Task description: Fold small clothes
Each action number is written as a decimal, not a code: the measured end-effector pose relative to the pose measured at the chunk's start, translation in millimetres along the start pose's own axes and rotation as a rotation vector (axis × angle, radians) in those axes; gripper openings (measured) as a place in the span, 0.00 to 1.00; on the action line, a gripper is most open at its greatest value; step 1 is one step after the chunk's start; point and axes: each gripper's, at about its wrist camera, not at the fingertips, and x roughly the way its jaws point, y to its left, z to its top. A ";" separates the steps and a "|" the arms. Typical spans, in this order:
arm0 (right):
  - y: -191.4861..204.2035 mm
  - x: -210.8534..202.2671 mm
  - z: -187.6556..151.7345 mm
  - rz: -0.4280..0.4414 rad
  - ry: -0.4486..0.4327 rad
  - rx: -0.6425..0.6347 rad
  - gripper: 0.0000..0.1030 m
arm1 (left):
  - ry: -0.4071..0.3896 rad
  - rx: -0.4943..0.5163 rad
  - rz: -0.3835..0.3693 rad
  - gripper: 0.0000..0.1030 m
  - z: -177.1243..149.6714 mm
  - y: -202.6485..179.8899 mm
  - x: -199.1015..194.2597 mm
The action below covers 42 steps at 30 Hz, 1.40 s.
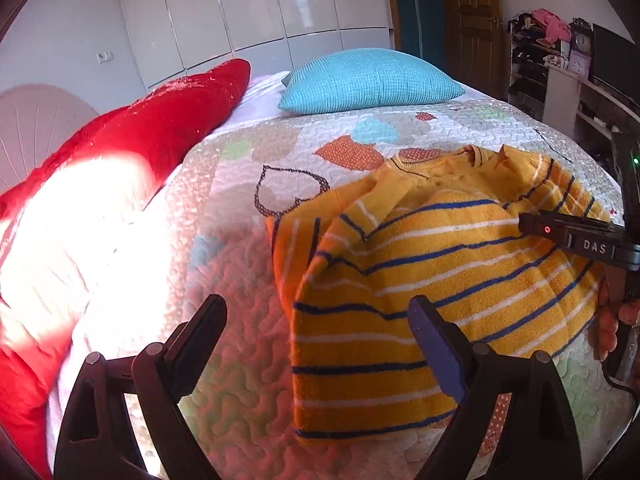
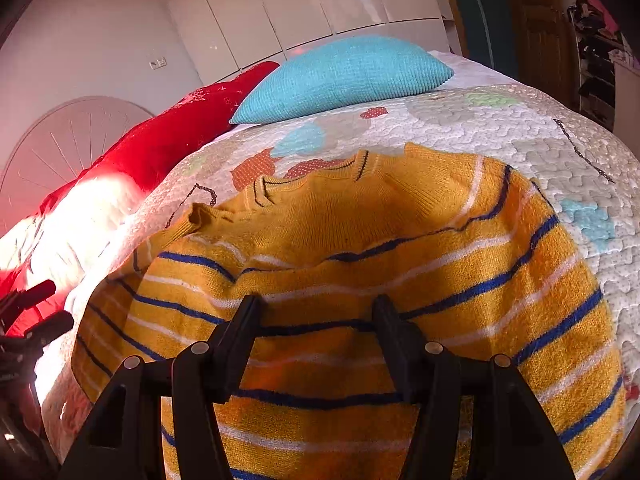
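Observation:
A small yellow sweater (image 1: 420, 280) with blue and white stripes lies partly folded on the quilted bedspread (image 1: 248, 264). It fills the right wrist view (image 2: 360, 248), collar away from me. My left gripper (image 1: 316, 312) is open and empty, just above the sweater's left folded edge; its right finger overlaps the knit. My right gripper (image 2: 316, 308) is open over the sweater's lower middle, holding nothing. The right gripper's body (image 1: 580, 236) shows at the sweater's right side in the left wrist view.
A red cushion (image 1: 160, 128) lies along the bed's left side and a turquoise pillow (image 1: 368, 80) at the far end. White wardrobes (image 1: 260, 12) stand behind the bed. Cluttered shelves (image 1: 552, 52) and a wooden door are at the right.

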 end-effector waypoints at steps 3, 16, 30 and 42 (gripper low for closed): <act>-2.1 -0.5 -2.1 0.014 -0.015 -0.001 0.63 | 0.011 -0.068 -0.024 0.89 26.4 16.5 17.2; -4.5 -4.5 -6.9 0.064 -0.031 0.015 0.67 | 0.158 0.058 -0.158 0.49 52.2 -33.9 101.8; -5.0 -4.2 -8.0 0.082 -0.034 0.017 0.71 | 0.263 -0.214 0.145 0.56 58.0 57.8 162.6; -5.9 -2.4 -7.5 0.093 -0.032 0.021 0.72 | 0.165 -0.369 -0.081 0.60 7.0 76.8 65.9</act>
